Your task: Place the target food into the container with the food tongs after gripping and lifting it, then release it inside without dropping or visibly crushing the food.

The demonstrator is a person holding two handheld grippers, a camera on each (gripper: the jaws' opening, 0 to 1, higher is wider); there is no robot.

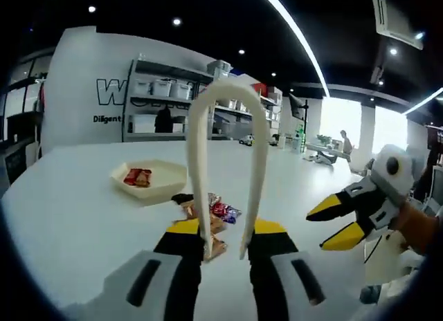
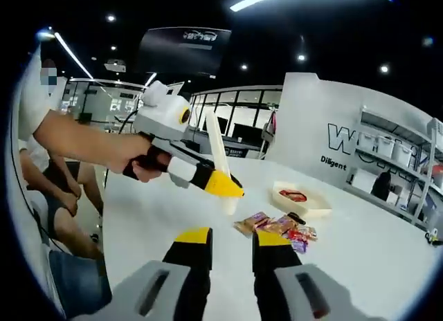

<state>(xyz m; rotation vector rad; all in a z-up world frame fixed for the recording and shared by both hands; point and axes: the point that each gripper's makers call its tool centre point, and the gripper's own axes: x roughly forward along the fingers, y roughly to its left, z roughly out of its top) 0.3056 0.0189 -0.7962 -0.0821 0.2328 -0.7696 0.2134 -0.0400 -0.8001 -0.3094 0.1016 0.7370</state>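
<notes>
Since the snack packets sit in a loose little pile out on the open middle of the desk, they're easy to come at from above, and that looks like why the left gripper hangs right over them. It's clamped on the food tongs, holding them by the two leg ends so the bend sticks up and away from the camera. Seems upside down for grabbing anything, so my guess is the tongs need sorting out before any pickup. The tong tips are just above or touching the nearest packet; can't tell which.

The container, a shallow cream tray, sits a bit further back on the desk, toward the far edge, close enough for a short carry. There's already one red packet in it.

The right gripper is off to the side over the desk, jaws parted a moderate way with nothing between them, probably waiting to help. In the right gripper view its own jaws look the same, empty, with the pile just ahead.
</notes>
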